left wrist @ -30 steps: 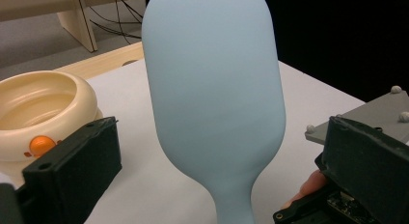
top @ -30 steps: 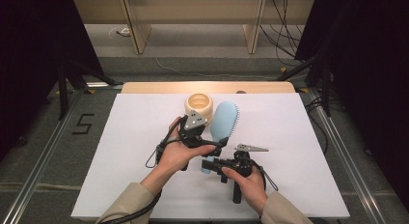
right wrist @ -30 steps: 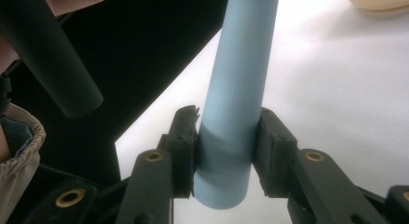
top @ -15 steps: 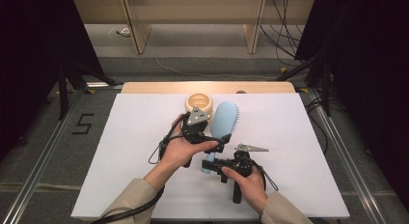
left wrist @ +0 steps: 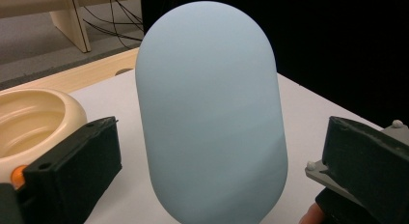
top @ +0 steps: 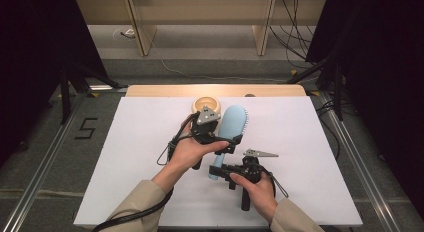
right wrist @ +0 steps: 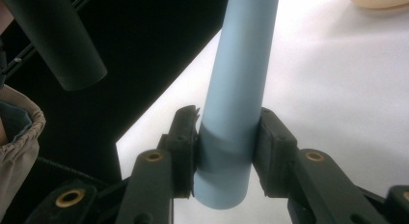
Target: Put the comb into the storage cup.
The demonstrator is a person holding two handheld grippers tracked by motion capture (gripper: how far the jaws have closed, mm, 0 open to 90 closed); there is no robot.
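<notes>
Brush [top: 231, 127] lies mid-tabletop [top: 320, 142], handle clamped in the closed right gripper [top: 219, 169]. Left gripper [top: 231, 142], jaws wide and holding nothing, has crept up around the head, beside the bowl [top: 206, 103]; a two-gripper hold looks imminent.

Cream bowl [top: 207, 103] crowds the brush head [top: 234, 121]; right side free.

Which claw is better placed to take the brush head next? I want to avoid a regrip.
Left, probably. The left claw stands open with the light blue hairbrush head between its jaws, untouched. The right claw is clamped on the handle.
</notes>
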